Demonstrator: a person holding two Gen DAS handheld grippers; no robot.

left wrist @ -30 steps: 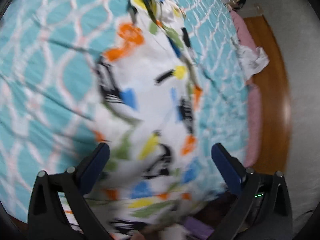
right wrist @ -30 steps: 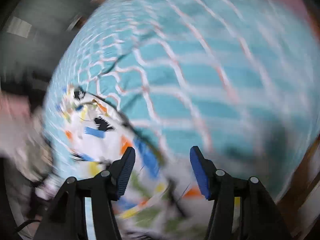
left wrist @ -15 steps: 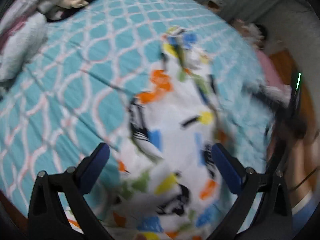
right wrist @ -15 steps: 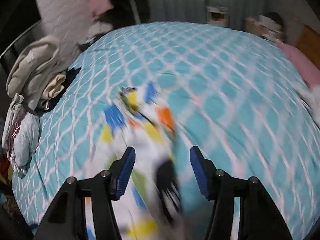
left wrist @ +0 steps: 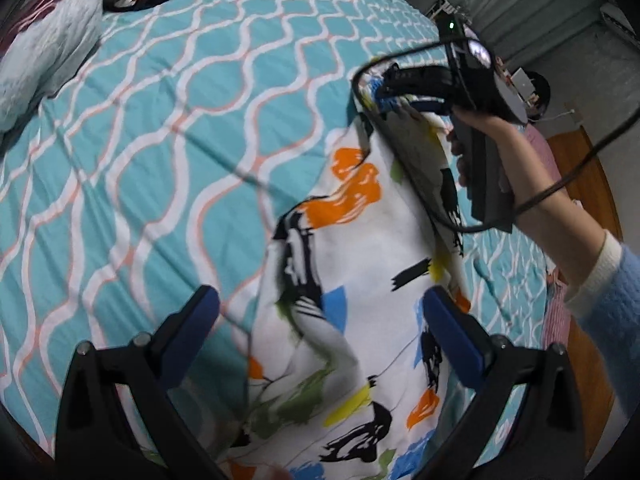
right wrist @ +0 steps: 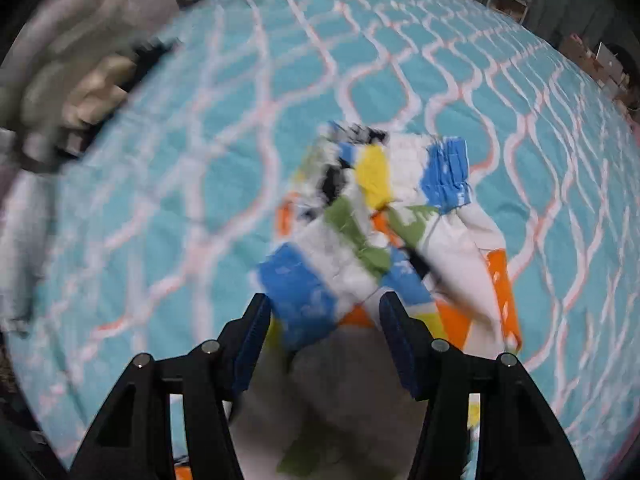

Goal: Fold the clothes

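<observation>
A white cotton garment splashed with orange, blue, yellow and black [left wrist: 352,280] lay lengthwise on the teal lattice-patterned bedspread [left wrist: 160,128], barely folded. Left tongs [left wrist: 320,320] and right tongs [right wrist: 324,320] both stood apart, gripping nothing.

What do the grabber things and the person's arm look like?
Each hand-held gripper has a black frame with small silver bolts and two dark blue finger pads. The right hand-held gripper has a black body, a tiny green light and a looping black cable. The person wears a fuzzy light blue sleeve with a cream cuff.
</observation>
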